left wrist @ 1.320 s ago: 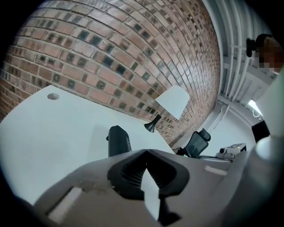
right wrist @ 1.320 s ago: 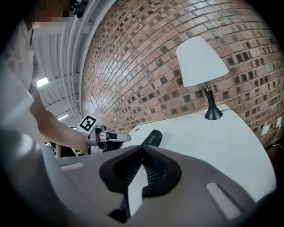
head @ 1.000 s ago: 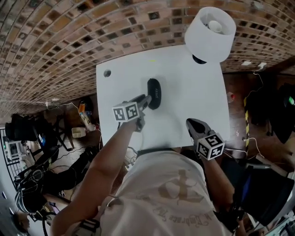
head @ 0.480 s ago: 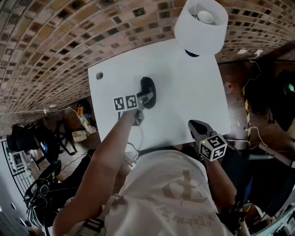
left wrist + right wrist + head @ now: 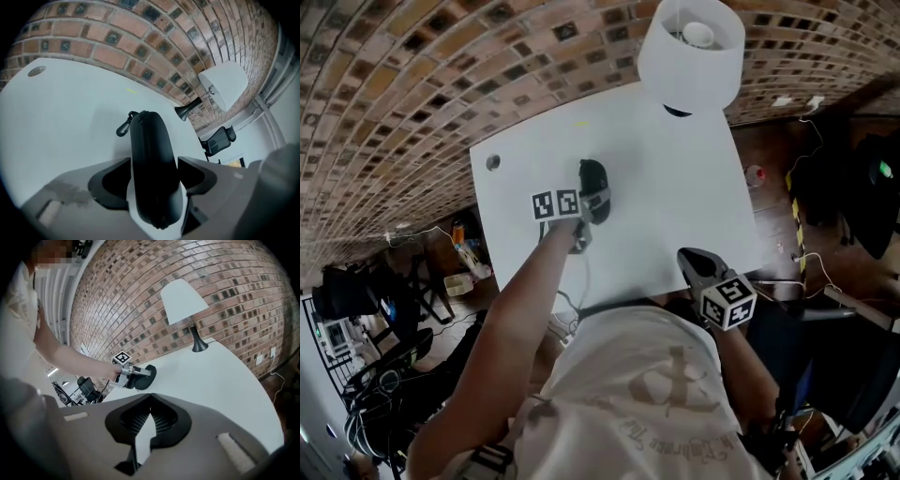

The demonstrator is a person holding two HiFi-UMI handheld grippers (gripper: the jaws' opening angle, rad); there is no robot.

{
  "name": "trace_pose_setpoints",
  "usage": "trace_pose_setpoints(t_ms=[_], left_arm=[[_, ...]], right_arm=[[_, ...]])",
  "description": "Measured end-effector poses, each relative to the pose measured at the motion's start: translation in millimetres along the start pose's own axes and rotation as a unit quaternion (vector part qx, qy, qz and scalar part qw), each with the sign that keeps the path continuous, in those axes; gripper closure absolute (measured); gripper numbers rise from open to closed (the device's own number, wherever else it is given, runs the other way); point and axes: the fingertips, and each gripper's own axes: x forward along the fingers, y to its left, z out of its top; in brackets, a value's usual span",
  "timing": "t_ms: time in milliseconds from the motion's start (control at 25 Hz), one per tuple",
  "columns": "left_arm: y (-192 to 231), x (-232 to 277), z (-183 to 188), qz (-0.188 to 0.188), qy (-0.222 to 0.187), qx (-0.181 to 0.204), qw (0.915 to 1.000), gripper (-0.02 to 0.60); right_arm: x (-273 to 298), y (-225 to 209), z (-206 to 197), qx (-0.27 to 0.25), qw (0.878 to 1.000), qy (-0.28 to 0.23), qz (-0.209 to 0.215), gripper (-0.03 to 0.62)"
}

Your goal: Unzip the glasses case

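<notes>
At the far left corner of the white table [image 5: 675, 187] there is a small round grey spot [image 5: 493, 162]. A brick wall [image 5: 412, 84] runs behind the table.

A bit to the right of the spot, on the left half of the table, lies the black glasses case [image 5: 150, 154]. It lies flat, with one end pointing to the wall and the other end pointing to the person. It is zipped shut all the way round. A little black clip [image 5: 123, 127] sticks out at its far end.

The left gripper [image 5: 596, 204] points down at the near end of the case. Its jaws have just been opening and now stand wide apart. The case sits between them, one jaw close on each side. The jaws do not squeeze it.

Further right, at the far edge of the table, stands a lamp [image 5: 689, 56] with a white shade.

The right gripper [image 5: 692, 261] is at the near right edge of the table, well apart from the case. Its jaws are pressed together and there is nothing in them.
</notes>
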Motion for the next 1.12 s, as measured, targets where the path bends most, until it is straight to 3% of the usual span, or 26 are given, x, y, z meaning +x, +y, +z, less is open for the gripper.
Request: trace_pose_setpoints(t_ms=[320,520,720,840,1040,1120], left_arm=[[-8,9,-5,-0.008,0.029,-0.017,0.9994,0.305],[-30,-3,-4,-0.077,-0.014,-0.036,0.9963,0.313],[-68,-30,-2,-0.170,-0.096,-0.085,0.9771,0.311],[-83,-46,-4,-0.201,-0.131,-0.104,0.9651,0.310],[-104,-75,-15,-0.238,-0.164,-0.100,0.9521,0.307],[-107,-93,-18,-0.258,-0.174,-0.144,0.9394,0.305]], right_arm=[[-5,-6,-8,0.016,1.000,-0.005,-0.009,0.586],[-7,-6,-6,0.011,1.000,-0.008,-0.005,0.586],[-4,1,-2,0.000,1.000,-0.005,0.006,0.586],[2,9,4,-0.014,1.000,-0.004,0.020,0.586],[8,21,14,-0.037,0.999,0.002,0.033,0.586],[24,29,23,-0.048,0.998,-0.001,0.043,0.586]])
